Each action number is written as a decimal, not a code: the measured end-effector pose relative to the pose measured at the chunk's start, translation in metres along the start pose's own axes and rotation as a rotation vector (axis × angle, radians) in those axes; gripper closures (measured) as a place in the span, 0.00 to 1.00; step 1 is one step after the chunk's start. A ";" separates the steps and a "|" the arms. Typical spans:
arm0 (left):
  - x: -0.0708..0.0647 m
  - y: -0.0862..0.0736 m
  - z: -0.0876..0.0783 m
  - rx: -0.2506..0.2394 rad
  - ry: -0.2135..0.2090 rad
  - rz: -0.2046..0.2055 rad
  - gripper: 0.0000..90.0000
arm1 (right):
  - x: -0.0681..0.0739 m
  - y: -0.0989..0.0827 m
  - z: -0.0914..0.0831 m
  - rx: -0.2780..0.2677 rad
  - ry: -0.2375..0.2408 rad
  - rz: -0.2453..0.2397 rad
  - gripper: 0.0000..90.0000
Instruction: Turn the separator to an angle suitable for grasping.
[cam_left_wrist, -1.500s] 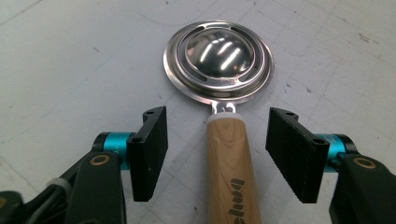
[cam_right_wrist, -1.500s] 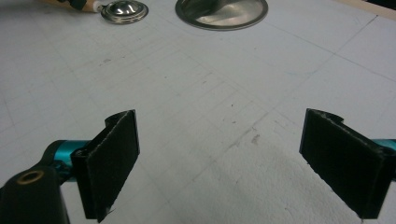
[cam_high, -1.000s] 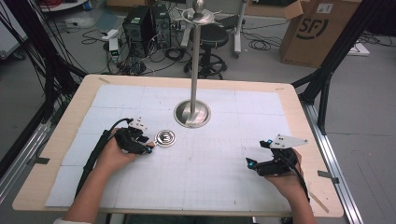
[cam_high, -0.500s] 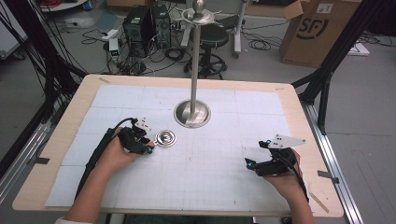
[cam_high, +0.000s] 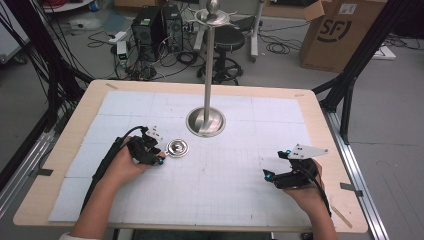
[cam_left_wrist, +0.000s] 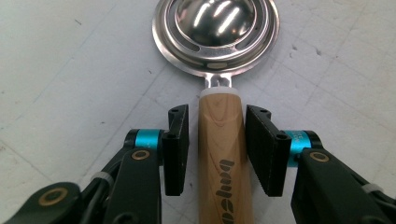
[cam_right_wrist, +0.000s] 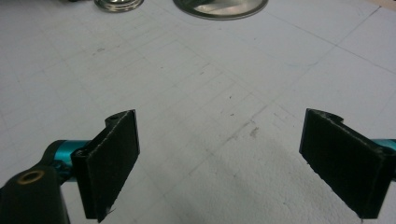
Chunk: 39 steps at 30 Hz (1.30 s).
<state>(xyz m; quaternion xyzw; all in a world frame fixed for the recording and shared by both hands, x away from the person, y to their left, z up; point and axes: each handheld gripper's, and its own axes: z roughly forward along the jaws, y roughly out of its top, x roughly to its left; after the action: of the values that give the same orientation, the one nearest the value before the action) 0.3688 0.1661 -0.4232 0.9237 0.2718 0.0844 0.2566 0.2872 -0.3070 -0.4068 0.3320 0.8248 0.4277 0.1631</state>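
A steel slotted spoon with a round bowl (cam_left_wrist: 215, 32) and a pale wooden handle (cam_left_wrist: 223, 154) lies flat on the white mat. My left gripper (cam_left_wrist: 217, 116) straddles that handle, one black jaw on each side with a thin gap showing, so it is open. In the high view the left gripper (cam_high: 158, 159) sits just left of the spoon's bowl (cam_high: 177, 148). My right gripper (cam_high: 276, 164) rests near the table's right front, open wide with nothing between its jaws (cam_right_wrist: 223, 116).
A tall metal pole on a round steel base (cam_high: 205, 121) stands at mid-table, just behind the spoon; the base's rim (cam_right_wrist: 219, 7) shows far ahead of the right gripper. A white gridded mat (cam_high: 220, 195) covers the wooden table. Chairs, boxes and cables lie beyond the far edge.
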 end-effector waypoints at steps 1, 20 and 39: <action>0.000 0.000 0.000 0.001 0.000 0.000 0.68 | 0.001 0.000 0.001 0.006 0.000 0.000 0.12; -0.014 0.008 0.003 -0.009 -0.106 0.054 0.76 | 0.001 0.002 -0.001 0.002 -0.005 -0.010 0.12; -0.072 0.087 0.050 -0.003 -0.184 0.227 0.76 | 0.001 0.005 -0.002 -0.012 0.005 -0.009 0.12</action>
<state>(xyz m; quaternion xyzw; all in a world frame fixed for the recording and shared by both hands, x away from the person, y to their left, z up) 0.3631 0.0428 -0.4213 0.9519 0.1407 0.0282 0.2708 0.2875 -0.3058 -0.4018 0.3261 0.8241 0.4327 0.1649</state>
